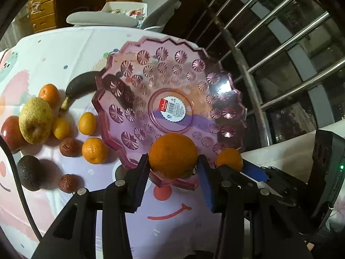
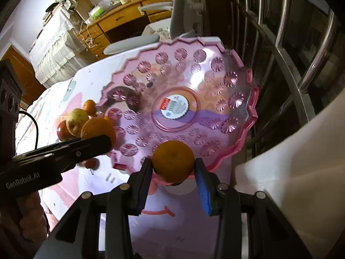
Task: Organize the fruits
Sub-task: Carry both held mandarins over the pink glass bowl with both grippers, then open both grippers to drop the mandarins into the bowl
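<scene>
I am gripping an orange in my left gripper, holding it over the near rim of the pink plate. I am clamping a second orange in my right gripper, also at the plate's near rim, just right of the first. The other fruit, with a yellow apple and a banana, is lying left of the plate on the tablecloth.

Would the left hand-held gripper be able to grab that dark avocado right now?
Probably not yet. The left hand-held gripper is shut on an orange above the pink plate's rim. The avocado lies uncovered off to the side, so it must drop the orange first.
</scene>
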`<act>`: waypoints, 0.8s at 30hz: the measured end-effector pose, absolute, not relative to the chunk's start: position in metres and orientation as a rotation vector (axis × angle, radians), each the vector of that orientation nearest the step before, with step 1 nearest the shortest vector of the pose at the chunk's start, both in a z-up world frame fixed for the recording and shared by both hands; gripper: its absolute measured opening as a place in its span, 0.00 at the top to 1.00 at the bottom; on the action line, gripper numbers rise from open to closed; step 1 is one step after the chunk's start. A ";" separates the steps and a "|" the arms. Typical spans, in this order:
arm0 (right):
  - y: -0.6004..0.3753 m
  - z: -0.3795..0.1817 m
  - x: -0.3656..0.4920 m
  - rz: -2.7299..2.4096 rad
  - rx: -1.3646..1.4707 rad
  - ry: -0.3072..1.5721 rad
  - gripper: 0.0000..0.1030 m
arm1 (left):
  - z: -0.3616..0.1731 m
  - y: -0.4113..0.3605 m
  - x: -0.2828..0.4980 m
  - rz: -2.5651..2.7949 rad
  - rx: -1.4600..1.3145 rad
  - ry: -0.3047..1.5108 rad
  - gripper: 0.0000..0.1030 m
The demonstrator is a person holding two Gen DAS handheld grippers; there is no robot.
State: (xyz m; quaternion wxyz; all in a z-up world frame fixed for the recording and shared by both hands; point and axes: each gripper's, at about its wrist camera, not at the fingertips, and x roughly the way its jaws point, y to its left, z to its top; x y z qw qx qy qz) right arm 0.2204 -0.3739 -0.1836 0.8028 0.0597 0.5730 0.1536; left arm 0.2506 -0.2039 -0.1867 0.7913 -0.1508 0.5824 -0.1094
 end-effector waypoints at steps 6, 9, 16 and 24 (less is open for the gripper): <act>-0.376 -0.191 0.228 0.356 0.128 1.241 0.60 | -0.184 -0.204 0.250 -0.208 -0.320 1.234 0.50; -0.375 -0.192 0.231 0.375 0.145 1.229 0.58 | -0.179 -0.199 0.249 -0.196 -0.328 1.222 0.42; -0.371 -0.189 0.226 0.373 0.168 1.231 0.53 | -0.172 -0.180 0.239 -0.167 -0.341 1.209 0.42; -0.361 -0.183 0.209 0.342 0.221 1.229 0.52 | -0.172 -0.152 0.214 -0.162 -0.325 1.233 0.42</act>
